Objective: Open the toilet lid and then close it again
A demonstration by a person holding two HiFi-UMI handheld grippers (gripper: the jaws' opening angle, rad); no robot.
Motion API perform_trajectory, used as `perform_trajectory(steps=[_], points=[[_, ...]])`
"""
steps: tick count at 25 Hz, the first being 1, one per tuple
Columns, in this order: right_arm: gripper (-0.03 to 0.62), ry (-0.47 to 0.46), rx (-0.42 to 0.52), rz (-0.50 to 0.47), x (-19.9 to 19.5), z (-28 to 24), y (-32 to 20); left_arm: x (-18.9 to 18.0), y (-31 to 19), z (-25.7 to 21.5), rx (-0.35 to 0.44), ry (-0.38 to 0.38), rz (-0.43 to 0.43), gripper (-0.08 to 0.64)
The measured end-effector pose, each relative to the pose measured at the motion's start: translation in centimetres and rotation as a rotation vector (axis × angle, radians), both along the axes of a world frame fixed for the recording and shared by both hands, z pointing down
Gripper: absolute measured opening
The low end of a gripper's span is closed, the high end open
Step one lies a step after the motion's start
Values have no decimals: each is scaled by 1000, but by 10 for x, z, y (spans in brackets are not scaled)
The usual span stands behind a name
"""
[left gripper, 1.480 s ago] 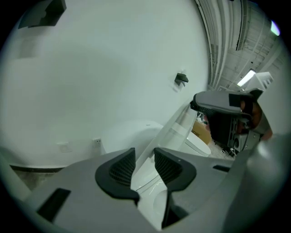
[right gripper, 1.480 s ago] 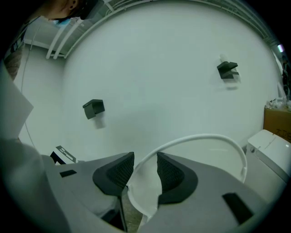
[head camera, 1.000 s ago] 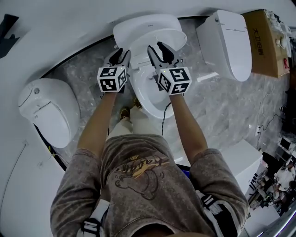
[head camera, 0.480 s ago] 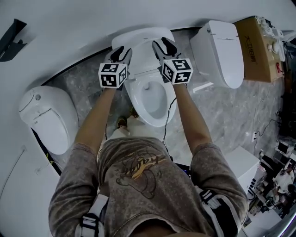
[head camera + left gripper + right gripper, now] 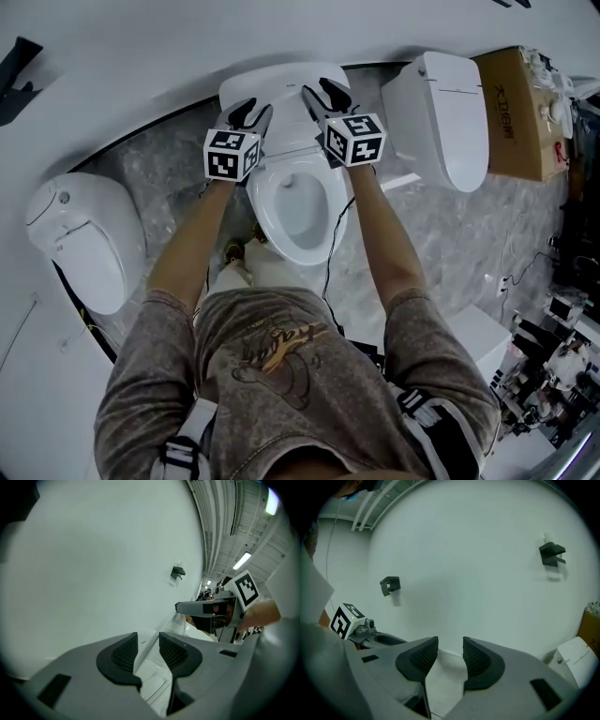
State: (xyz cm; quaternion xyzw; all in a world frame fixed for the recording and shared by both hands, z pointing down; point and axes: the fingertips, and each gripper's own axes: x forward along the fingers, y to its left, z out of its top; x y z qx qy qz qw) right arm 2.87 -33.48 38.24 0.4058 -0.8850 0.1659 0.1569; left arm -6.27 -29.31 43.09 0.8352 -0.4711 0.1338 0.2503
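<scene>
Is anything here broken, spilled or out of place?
Nothing looks broken or spilled. Only the middle toilet has its lid up; the left toilet and right toilet are shut. A black cable trails over the floor beside it, and a cardboard box stands by the right one.

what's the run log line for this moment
toilet lid up | left gripper open by lid | right gripper open by lid | seat down
</scene>
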Motion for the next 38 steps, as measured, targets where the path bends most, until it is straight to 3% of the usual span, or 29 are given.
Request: perform_trajectory(steps=[6,18,25,33,38], points=[[167,-6,17,-12,1,0,1,12,4,4,-12,24,40,137],[167,-17,37,1,11,-11,41,20,40,-6,-7,103,26,147],[167,-29,37,87,32,-20,96,35,91,-14,-38,162,94,147],[167,18,27,193,52,-19,162,50,151,-15,-88,256,207,147],[167,28,26,276,76,-19,211,72,197,-16,-87,238,292,147]])
